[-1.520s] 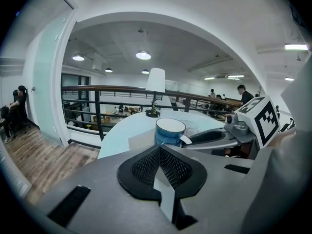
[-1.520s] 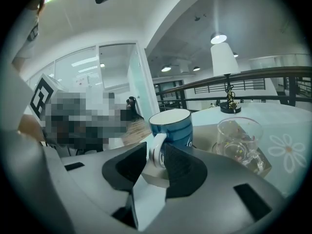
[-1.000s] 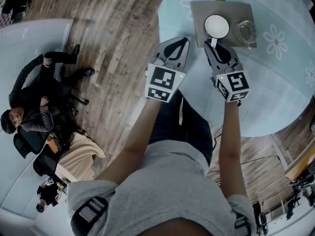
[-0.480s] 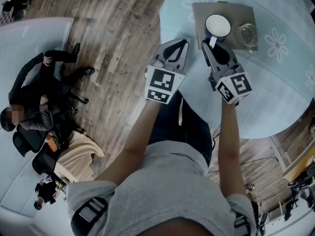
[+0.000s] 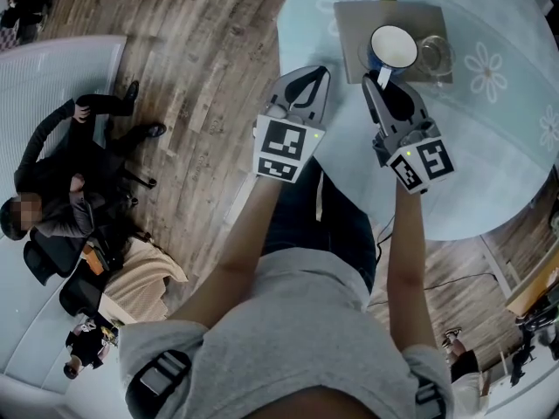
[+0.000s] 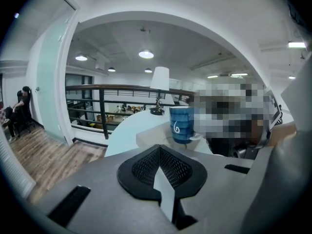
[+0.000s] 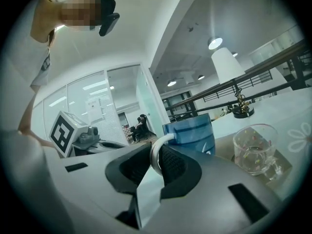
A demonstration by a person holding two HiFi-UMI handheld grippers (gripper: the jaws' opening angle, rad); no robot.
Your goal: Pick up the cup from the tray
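Note:
A blue cup (image 5: 393, 49) with a white inside stands over the tan tray (image 5: 349, 20) on the pale round table. My right gripper (image 5: 382, 78) is shut on the cup's white handle (image 7: 156, 155), which runs between its black pads in the right gripper view, with the blue cup (image 7: 191, 133) just beyond. Whether the cup's base is off the tray I cannot tell. My left gripper (image 5: 316, 75) is shut and holds nothing, hovering at the table's near-left edge. In the left gripper view the cup (image 6: 181, 125) shows ahead of my left gripper (image 6: 160, 155).
A clear glass mug (image 5: 435, 55) sits on the tray right beside the cup, also the glass mug (image 7: 253, 150) in the right gripper view. The table (image 5: 489, 147) has flower prints. A person (image 5: 61, 177) sits on the wooden floor side at left. A table lamp (image 6: 160, 79) stands farther back.
The right gripper's jaws closed on the handle, and the cup has shifted a little right, toward the glass mug. The left gripper has stayed about where it was.

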